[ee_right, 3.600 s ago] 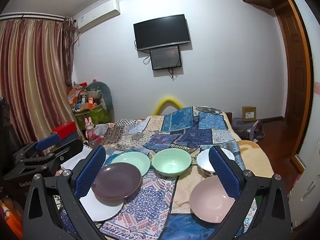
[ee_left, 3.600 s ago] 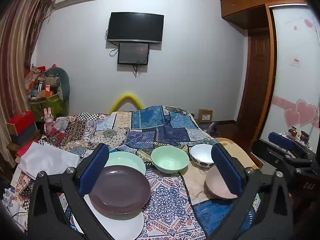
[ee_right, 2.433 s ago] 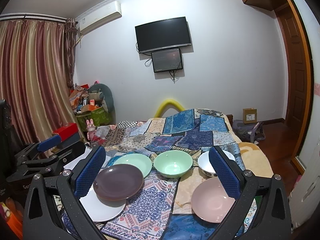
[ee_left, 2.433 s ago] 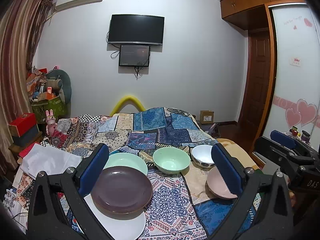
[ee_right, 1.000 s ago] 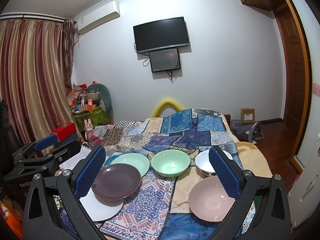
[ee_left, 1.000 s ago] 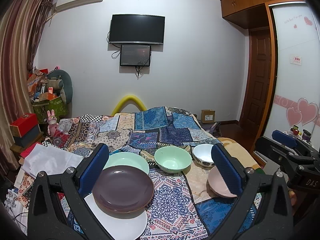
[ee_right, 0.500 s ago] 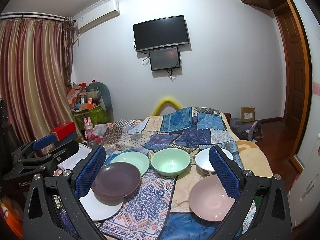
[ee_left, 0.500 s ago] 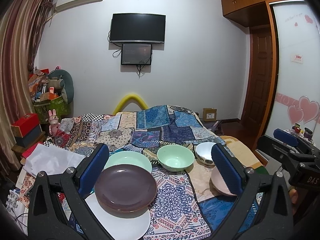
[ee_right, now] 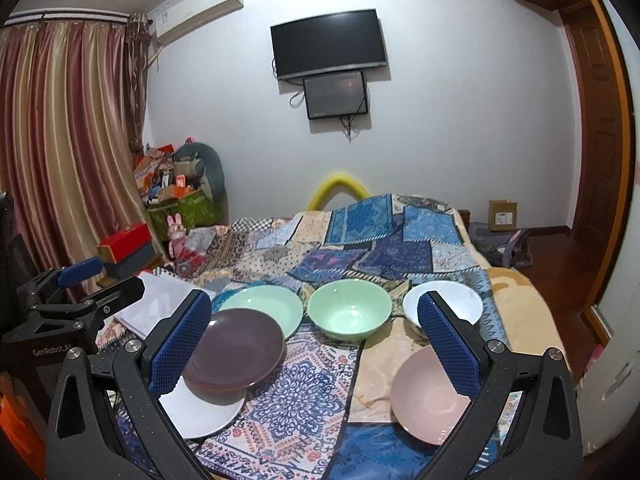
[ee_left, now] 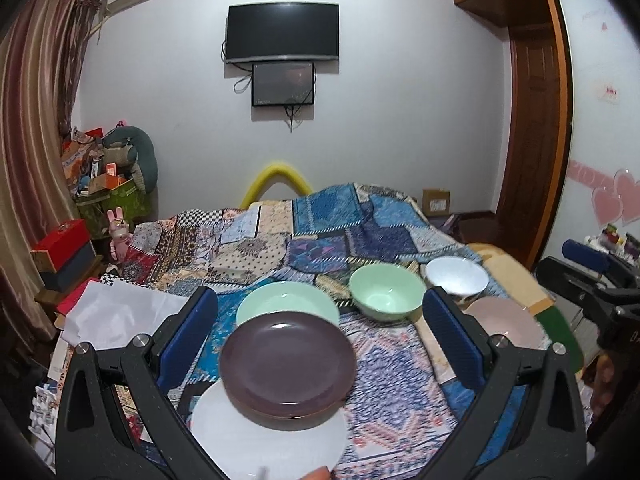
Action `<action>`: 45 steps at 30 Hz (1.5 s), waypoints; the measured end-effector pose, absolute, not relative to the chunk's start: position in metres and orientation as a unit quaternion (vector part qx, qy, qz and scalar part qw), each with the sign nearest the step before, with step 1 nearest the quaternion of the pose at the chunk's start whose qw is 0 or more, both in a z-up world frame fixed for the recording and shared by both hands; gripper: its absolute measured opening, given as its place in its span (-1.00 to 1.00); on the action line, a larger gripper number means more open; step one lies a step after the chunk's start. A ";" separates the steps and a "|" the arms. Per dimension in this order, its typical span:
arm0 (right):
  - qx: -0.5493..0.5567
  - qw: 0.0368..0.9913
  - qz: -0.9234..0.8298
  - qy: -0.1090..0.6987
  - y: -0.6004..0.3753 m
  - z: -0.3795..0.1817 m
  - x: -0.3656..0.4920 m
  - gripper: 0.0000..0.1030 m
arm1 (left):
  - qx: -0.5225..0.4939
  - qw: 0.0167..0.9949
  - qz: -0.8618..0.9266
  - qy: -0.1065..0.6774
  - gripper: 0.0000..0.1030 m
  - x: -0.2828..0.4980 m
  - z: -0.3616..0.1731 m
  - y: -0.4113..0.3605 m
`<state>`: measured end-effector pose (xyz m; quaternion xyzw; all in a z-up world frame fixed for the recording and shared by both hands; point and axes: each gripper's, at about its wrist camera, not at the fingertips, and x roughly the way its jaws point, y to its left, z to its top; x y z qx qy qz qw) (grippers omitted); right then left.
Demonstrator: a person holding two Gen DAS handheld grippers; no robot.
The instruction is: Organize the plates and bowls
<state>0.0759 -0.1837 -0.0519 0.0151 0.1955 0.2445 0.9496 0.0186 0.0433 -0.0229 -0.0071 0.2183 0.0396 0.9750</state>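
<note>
White plate (ee_left: 256,436) mostly covered by purple plate (ee_left: 288,364), near rim cut off by bottom edge in left view. Pink plate (ee_right: 428,396) partly behind right gripper's finger (ee_right: 448,344). White bowl (ee_right: 448,300) base hidden there too. Quilt pattern (ee_left: 384,392) blurred in left view. Fingertip at bottom edge, cropped.
</note>
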 end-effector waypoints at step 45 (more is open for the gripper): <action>-0.025 0.842 0.306 0.443 -0.054 -0.212 0.201 0.04 | -0.108 0.871 0.024 0.478 -0.18 0.165 -0.209 0.207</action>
